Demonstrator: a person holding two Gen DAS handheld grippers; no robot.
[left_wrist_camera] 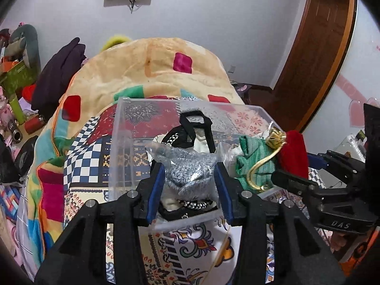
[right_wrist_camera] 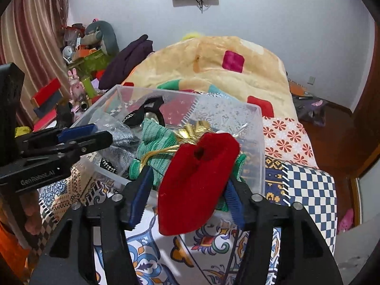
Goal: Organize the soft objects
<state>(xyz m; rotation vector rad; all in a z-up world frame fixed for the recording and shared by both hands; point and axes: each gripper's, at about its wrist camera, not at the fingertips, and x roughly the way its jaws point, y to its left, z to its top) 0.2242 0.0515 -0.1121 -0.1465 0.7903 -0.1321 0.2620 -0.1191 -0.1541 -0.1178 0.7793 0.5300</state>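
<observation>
Only the right wrist view shows the right gripper (right_wrist_camera: 187,190) closed on a red knitted pouch (right_wrist_camera: 197,185) at the near right rim of the clear plastic bin (right_wrist_camera: 257,128). The left view shows the left gripper (left_wrist_camera: 190,187) clamped on a grey knitted item in clear wrap (left_wrist_camera: 187,168) above the bin's near edge. Inside lie a green knitted piece (left_wrist_camera: 251,161), gold cord (left_wrist_camera: 258,166) and black-strapped items (left_wrist_camera: 194,128).

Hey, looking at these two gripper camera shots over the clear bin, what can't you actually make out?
- Bottom of the clear plastic bin: both views, covered by the piled soft items.
- Black strapped item: left wrist view, mostly buried under the bagged gray knit held by the left hand-held gripper.
- Green knit: right wrist view, partly behind the red cloth in the right hand-held gripper.
- Gold item: too tangled to identify.
</observation>
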